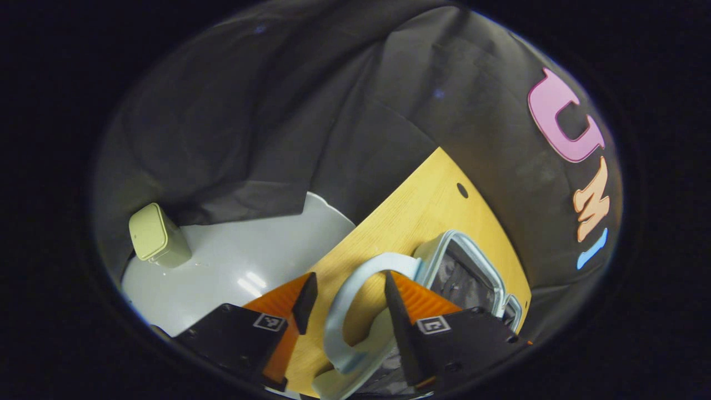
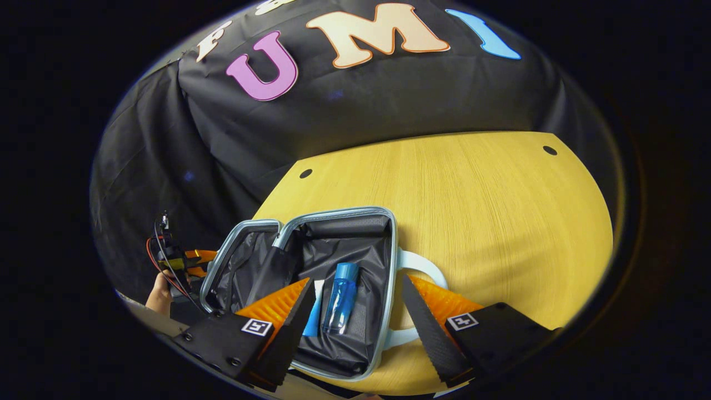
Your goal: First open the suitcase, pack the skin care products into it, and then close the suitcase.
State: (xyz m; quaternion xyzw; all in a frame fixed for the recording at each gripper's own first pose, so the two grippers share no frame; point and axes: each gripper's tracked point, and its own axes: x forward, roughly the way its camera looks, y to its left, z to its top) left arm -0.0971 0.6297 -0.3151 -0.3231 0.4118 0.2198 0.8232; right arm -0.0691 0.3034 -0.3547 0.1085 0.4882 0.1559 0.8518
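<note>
Packing looks nearly done: the suitcase (image 2: 311, 266) lies open on the yellow wooden table (image 2: 500, 222), its dark-lined halves spread flat, and a blue bottle (image 2: 340, 299) rests in the larger half beside a flatter blue item (image 2: 314, 316) I cannot identify. The bottle lies on its side, long axis running away from the right gripper's camera, cap at the far end.

The right gripper (image 2: 355, 316) hangs over the near edge of the case with its jaws wide and nothing between them; the suitcase's pale handle (image 2: 422, 266) sits just inside its right finger. In the left gripper view, the left gripper (image 1: 347, 303) is also spread wide, its fingers straddling the pale handle loop (image 1: 355, 278) without pressing on it.

If no products remain, closing comes next, I judge: that calls for catching the free half's rim and swinging it over. A pale green container (image 1: 158, 236) stands off the table on a grey surface (image 1: 250, 261); whether it belongs to the task is unclear.
</note>
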